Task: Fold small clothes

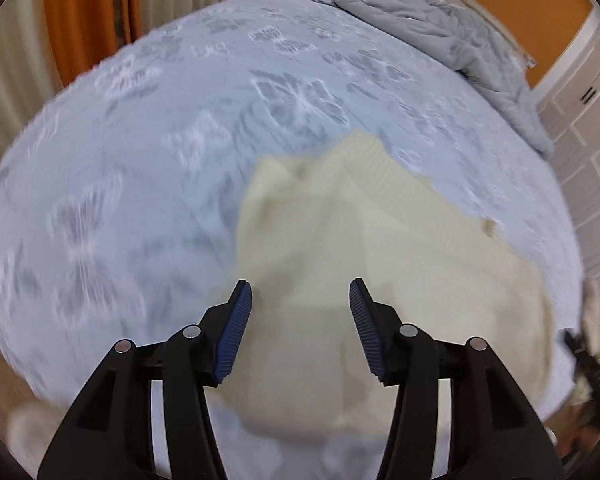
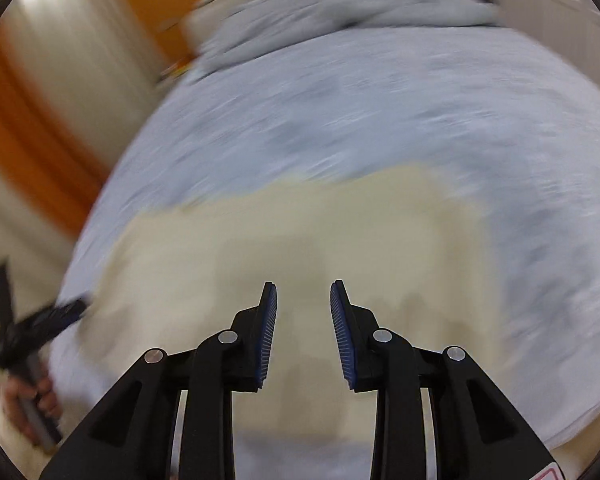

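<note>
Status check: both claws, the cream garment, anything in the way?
Left claw open, empty. Right claw open, empty. Cream garment lying on bed, released. Nothing in the way.

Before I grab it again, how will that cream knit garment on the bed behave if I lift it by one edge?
The cream garment will probably go floppy and drape, since it already lies in soft folds on the bedspread. Its ribbed knit looks grippy rather than slippery. It seems light, though layered, so a single-edge lift could undo the fold.

One cream garment (image 1: 380,240), one grey duvet (image 1: 440,28), two grippers, left gripper (image 1: 301,292), right gripper (image 2: 303,292)
</note>
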`<state>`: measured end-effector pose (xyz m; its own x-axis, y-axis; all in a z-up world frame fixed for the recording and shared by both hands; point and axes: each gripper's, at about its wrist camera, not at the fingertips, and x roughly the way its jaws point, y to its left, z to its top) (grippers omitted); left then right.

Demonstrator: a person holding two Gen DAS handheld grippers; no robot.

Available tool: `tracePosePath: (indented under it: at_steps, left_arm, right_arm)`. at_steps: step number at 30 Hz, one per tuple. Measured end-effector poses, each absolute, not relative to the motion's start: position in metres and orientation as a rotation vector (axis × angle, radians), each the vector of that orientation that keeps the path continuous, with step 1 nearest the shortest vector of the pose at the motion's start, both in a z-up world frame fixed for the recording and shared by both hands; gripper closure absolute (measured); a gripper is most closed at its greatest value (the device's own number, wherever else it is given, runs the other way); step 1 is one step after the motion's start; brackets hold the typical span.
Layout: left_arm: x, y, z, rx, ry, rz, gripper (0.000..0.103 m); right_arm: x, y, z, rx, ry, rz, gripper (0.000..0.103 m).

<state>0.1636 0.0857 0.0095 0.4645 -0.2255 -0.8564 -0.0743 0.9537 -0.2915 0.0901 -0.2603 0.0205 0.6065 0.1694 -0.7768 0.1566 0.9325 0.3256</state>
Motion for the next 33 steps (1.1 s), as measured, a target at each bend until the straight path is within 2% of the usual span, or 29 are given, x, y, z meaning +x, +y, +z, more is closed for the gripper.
tracePosePath:
  at_steps: [3,4,6,7,12,13,15,16,18,19,23,26,28,29,33]
  left_arm:
    - [0.140,0.058,0.002,-0.236,1.114,-0.142,0.054]
    - [0.137,0.051,-0.002,-0.195,1.122,-0.136,0.054]
    - [0.130,0.047,-0.017,-0.134,1.135,-0.108,0.054]
    - [0.129,0.051,-0.024,-0.132,1.146,-0.102,0.054]
    - [0.112,0.072,-0.036,-0.156,1.148,-0.111,0.055]
    - [0.111,0.073,-0.037,-0.155,1.147,-0.116,0.055]
    - [0.110,0.070,-0.040,-0.132,1.143,-0.119,0.055]
    - [0.109,0.067,-0.040,-0.118,1.139,-0.115,0.055]
    - [0.107,0.064,-0.040,-0.106,1.135,-0.104,0.055]
    - [0.107,0.064,-0.040,-0.106,1.133,-0.103,0.055]
    - [0.104,0.066,-0.041,-0.112,1.125,-0.119,0.055]
    - [0.102,0.066,-0.042,-0.114,1.122,-0.122,0.055]
    - [0.102,0.066,-0.042,-0.117,1.121,-0.123,0.055]
    - [0.102,0.067,-0.043,-0.120,1.123,-0.125,0.055]
    - [0.094,0.080,-0.036,-0.238,1.082,-0.154,0.052]
  right_arm:
    - [0.087,-0.178,0.001,0.321,0.994,0.169,0.078]
    - [0.089,-0.161,-0.008,0.302,1.018,0.198,0.084]
    - [0.090,-0.142,-0.021,0.252,1.047,0.184,0.088]
    - [0.086,-0.146,-0.024,0.230,1.041,0.157,0.093]
    - [0.045,-0.247,-0.040,0.281,1.088,-0.181,0.094]
    - [0.031,-0.282,-0.053,0.360,1.138,-0.284,0.103]
    - [0.015,-0.326,-0.067,0.692,1.127,-0.280,0.103]
    - [0.013,-0.332,-0.066,0.730,1.119,-0.288,0.103]
    - [0.018,-0.318,-0.046,0.579,1.085,-0.322,0.103]
    - [0.024,-0.302,-0.032,0.502,1.052,-0.298,0.097]
    - [0.052,-0.263,-0.012,0.410,1.020,-0.192,0.097]
    - [0.069,-0.258,-0.037,0.366,1.094,-0.199,0.097]
    - [0.072,-0.260,-0.068,0.357,1.188,-0.231,0.103]
    - [0.064,-0.264,-0.074,0.375,1.140,-0.216,0.103]
    - [0.066,-0.265,-0.063,0.376,1.171,-0.220,0.103]
